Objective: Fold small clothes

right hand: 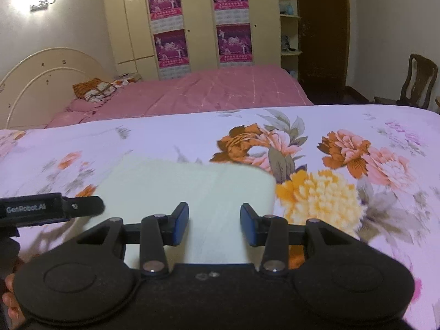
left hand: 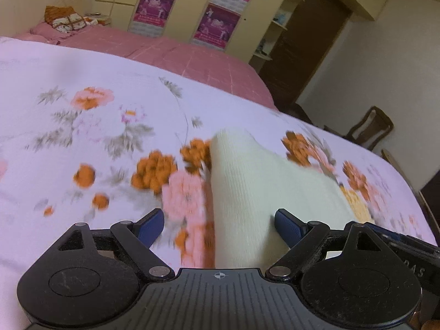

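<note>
Cream ribbed cloth point(left hand: 242, 181) lay on a flowered sheet point(left hand: 82, 126) as seen from the left wrist, its left edge folded over and one corner reaching up the bed. The left gripper point(left hand: 219, 224) hung just over the near end of that cloth, jaws spread wide, pads clear of the fabric and nothing between them. Beyond the sheet ran a pink bed point(left hand: 170, 55) and a wardrobe point(left hand: 192, 5) hung with purple posters; a chair point(left hand: 368, 126) stood by the far wall.

From the right wrist, the cloth point(right hand: 176, 184) showed as a flat, roughly squared panel with a crease down its middle, lying on the sheet point(right hand: 357, 220) left of a yellow bloom. The right gripper point(right hand: 214, 224) hovered above its near edge, jaws partly apart, gripping nothing. The left gripper's arm point(right hand: 49, 209) jutted in at left beside the cloth's near left corner.

Judged from the frames, one fold was finished and the garment released, both hands free. The next move would call for pinching two corners or an edge together and carrying them across evenly, or else clearing the piece for another; motion blur left the finer creases unreadable.
</note>
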